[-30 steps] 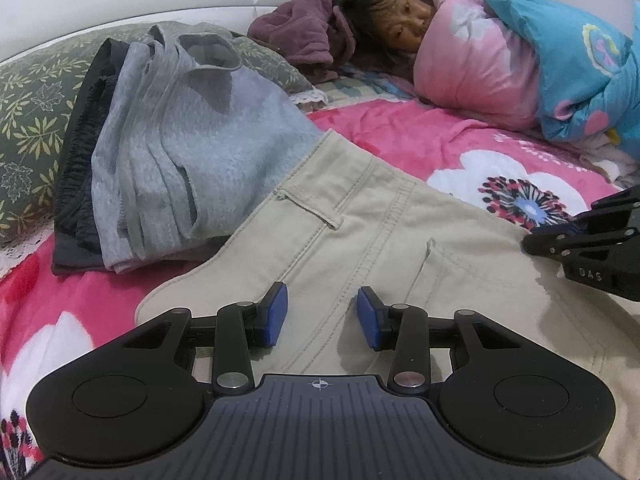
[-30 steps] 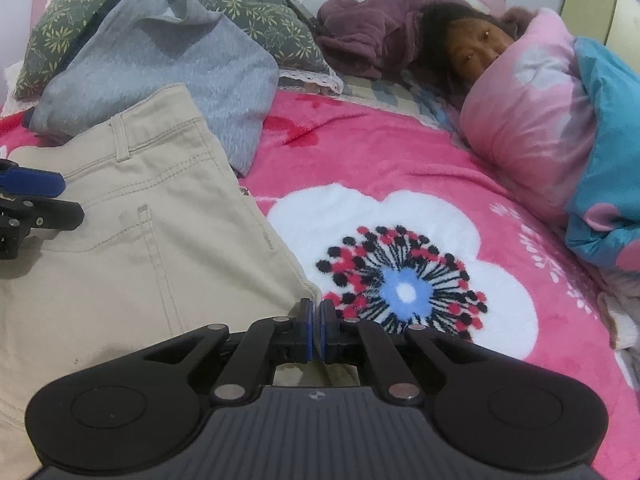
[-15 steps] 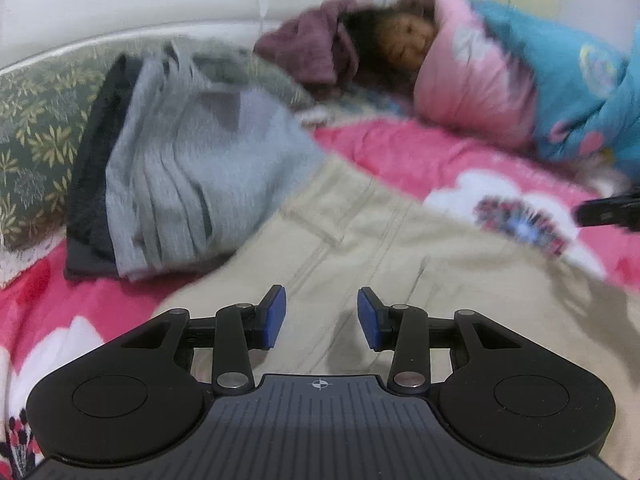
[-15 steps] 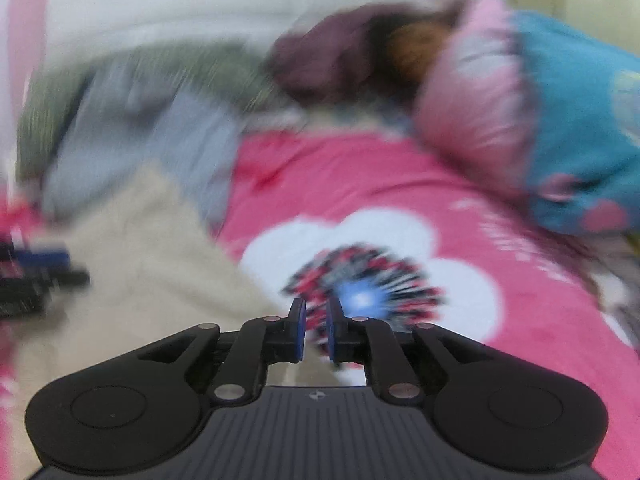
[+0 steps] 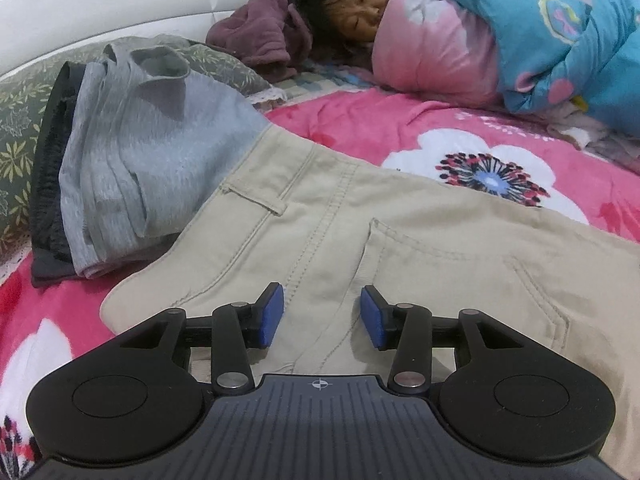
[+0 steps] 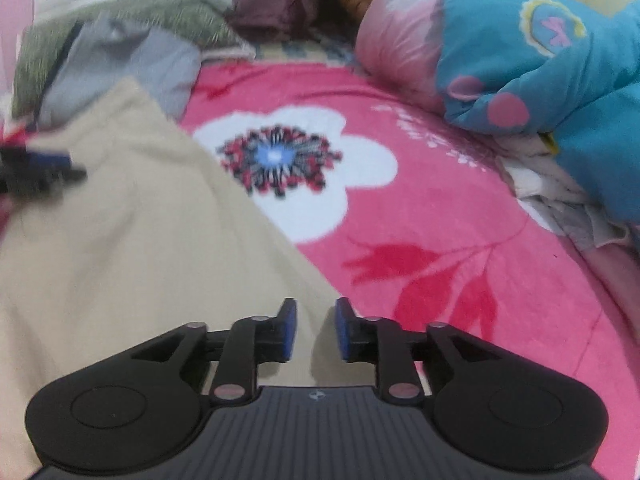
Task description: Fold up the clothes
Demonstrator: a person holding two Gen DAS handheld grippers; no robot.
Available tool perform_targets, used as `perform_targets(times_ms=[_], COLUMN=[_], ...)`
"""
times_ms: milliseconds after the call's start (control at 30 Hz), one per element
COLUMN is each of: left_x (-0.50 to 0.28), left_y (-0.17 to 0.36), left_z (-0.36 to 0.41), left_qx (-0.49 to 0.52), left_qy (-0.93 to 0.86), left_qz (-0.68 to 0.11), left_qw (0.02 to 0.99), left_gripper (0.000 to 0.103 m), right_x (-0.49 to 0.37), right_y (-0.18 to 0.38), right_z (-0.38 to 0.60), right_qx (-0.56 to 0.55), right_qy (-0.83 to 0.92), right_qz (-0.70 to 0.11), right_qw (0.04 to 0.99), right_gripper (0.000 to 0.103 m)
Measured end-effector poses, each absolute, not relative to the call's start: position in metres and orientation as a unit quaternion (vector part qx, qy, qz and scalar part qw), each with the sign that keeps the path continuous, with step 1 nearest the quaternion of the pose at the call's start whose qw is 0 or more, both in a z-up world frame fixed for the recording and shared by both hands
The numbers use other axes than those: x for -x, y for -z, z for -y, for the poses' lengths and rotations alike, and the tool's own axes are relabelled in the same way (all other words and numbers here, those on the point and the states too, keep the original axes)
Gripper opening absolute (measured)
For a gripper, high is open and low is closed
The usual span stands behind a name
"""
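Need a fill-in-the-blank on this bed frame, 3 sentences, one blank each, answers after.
1. The beige trousers lie spread on a ____ floral blanket.
2. The folded grey garment rests partly on a ____ leaf-print pillow.
3. Between the left tongs and the right tongs, the ____ pair stands wider apart.

Missing words: pink; green; left

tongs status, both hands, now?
Left tongs: open and opening, nothing gripped, above the beige trousers.
Right tongs: open and opening, nothing gripped, over the trousers' edge.
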State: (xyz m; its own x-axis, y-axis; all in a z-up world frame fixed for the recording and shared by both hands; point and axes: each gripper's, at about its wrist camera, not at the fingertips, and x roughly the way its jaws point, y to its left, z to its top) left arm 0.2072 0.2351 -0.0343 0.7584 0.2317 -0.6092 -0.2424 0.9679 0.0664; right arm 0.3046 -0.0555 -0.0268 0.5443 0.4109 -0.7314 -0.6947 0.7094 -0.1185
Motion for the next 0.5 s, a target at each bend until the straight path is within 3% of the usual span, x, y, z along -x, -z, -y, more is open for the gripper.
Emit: perform_targets(times_ms=[267, 500], left_x=[-0.208, -0.206], left_y=[0.035, 0.036], left_z=[-0.234, -0.235], left_qx=[0.005, 0.005], left_qy=[-0.127, -0.123], left_qz=[-0.323, -0.322], left_qw=[0.938, 0.939], left_gripper=[0.044, 0.044], right_x=[-0.294, -0.275], right_y=[0.034, 0.027], right_z=[0.062, 0.111], right_qx=[0.238, 0.251], right_qy=[-0.32, -0.334], right_qz=[-0.337, -0.385], right_qw=[0.853, 0.823], right_gripper=[0.04, 0.041])
